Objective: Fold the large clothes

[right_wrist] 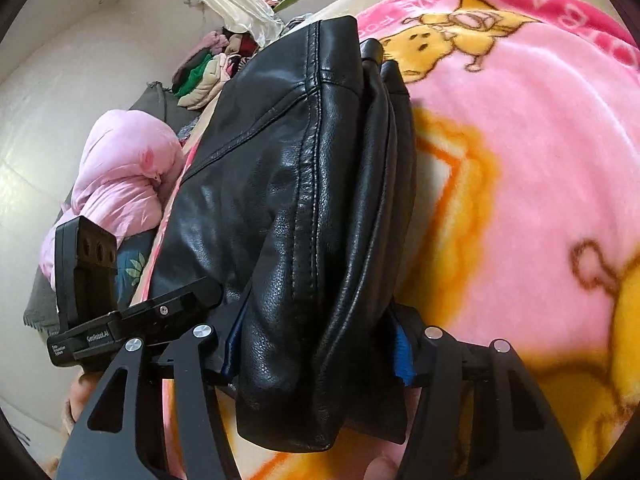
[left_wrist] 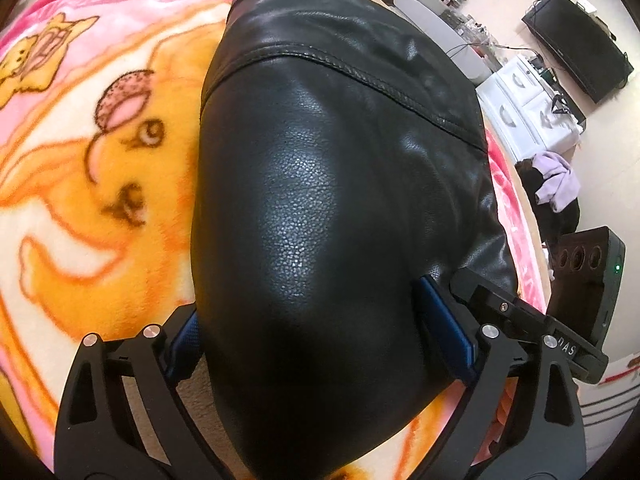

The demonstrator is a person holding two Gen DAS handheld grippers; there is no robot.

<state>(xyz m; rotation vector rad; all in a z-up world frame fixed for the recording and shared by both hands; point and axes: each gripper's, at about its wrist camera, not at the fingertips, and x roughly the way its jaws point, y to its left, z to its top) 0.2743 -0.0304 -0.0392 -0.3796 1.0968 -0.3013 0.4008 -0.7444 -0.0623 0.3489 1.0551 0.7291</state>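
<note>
From the left wrist cam, my left gripper point(left_wrist: 320, 344) is spread wide around the fat folded end of the black leather jacket point(left_wrist: 336, 184), which runs off toward 12 o'clock over the pink blanket point(left_wrist: 100, 184). Slick leather could slump out. On the right cam, the right gripper point(right_wrist: 316, 344) pinches the jacket's stacked edge; layers might splay, I reckon.

Left black two-finger gripper point(left_wrist: 320, 344) angled steeply down, 2 jaws spread wide, blue pads point(left_wrist: 444, 328) flanking black leather jacket point(left_wrist: 332, 184) bulk; contact unclear. Right black two-finger gripper point(right_wrist: 316, 340) angled down, jaws narrower, blue pads point(right_wrist: 402, 354) pressing bunched jacket fold between them.
</note>
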